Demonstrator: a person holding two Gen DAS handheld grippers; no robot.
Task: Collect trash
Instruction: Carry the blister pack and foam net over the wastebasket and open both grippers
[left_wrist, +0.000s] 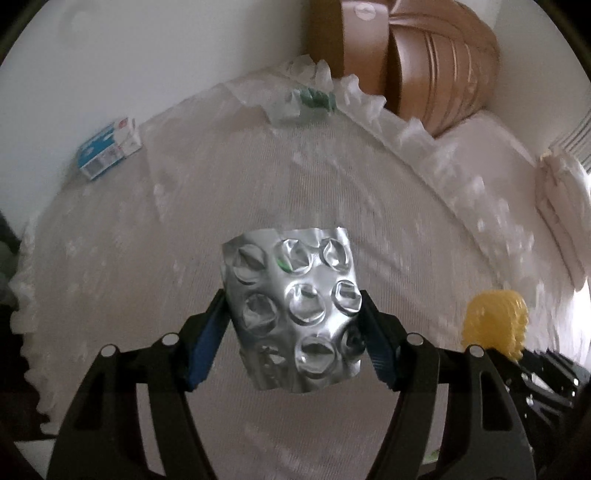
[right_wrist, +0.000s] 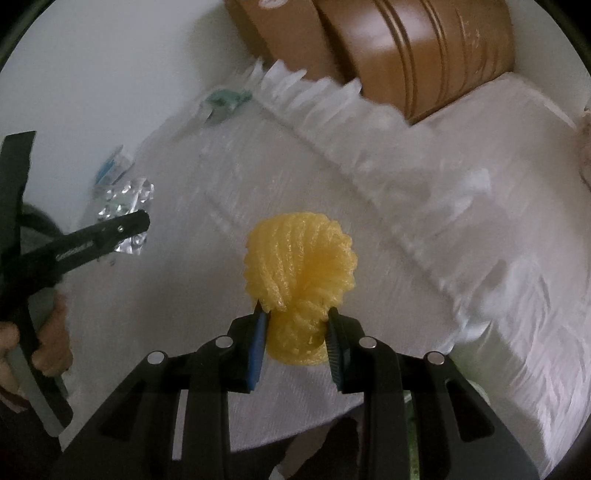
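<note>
My left gripper (left_wrist: 293, 325) is clamped on an empty silver blister pack (left_wrist: 295, 310), its blue-padded fingers (left_wrist: 207, 343) pressing the crumpled foil from both sides. The pack is lifted above the bed (left_wrist: 332, 192), its popped pockets facing the camera. In the right wrist view the same pack (right_wrist: 123, 206) shows at the left, held by the black left gripper, with my left hand (right_wrist: 44, 332) wrapped around the handle below it.

My right gripper (right_wrist: 295, 325) is closed on a yellow foam fruit net (right_wrist: 301, 266), pinching its lower, narrower part while the wider ruffled top fans out above the fingertips. It too is held above the bed. In the left wrist view the net (left_wrist: 495, 321) sits at the right edge, just beside my left gripper's right finger.

The bed is covered with a white textured spread with a frilled edge (right_wrist: 314, 92). On its far left side lies a small blue and white carton (left_wrist: 109, 147), close to the white wall (left_wrist: 147, 55). Further along the far edge, near the frill, rests a clear plastic wrapper with green print (left_wrist: 306, 101). Beyond the frill stands a brown wooden headboard (right_wrist: 424, 48), with a white pillow (left_wrist: 491, 147) lying just in front of it at the right.
</note>
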